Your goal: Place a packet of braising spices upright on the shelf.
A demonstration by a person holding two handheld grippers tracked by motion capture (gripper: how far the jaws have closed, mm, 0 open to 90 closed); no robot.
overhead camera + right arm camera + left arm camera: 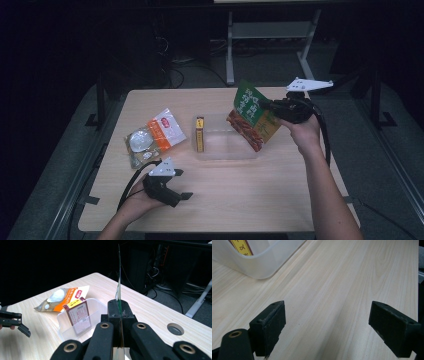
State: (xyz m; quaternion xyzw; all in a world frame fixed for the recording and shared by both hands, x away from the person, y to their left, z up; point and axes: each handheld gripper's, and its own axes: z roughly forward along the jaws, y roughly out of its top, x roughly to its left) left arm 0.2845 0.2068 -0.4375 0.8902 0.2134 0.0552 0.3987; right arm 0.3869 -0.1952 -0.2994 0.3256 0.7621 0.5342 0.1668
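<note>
The clear plastic bin [227,145] sits at the centre of the high view, and a slim brown-and-yellow box [200,134] stands upright against its left wall. The rest of the bin is bare. Left of it, an orange-and-white snack pouch [152,137] lies flat on the surface [240,195].

The lower half of the surface is open wood, and the right edge shows a round cable hole [175,329] in the right gripper view. The bin's rounded corner [262,267] sits at the upper left of the left gripper view, well apart from my left tool.

My right tool [272,106] is clamped tight on the edge of the green-and-red snack bag [252,116], which hangs tilted over the bin's right end. My left tool [180,196] rests at the lower left, jaws spread wide, holding nothing.
</note>
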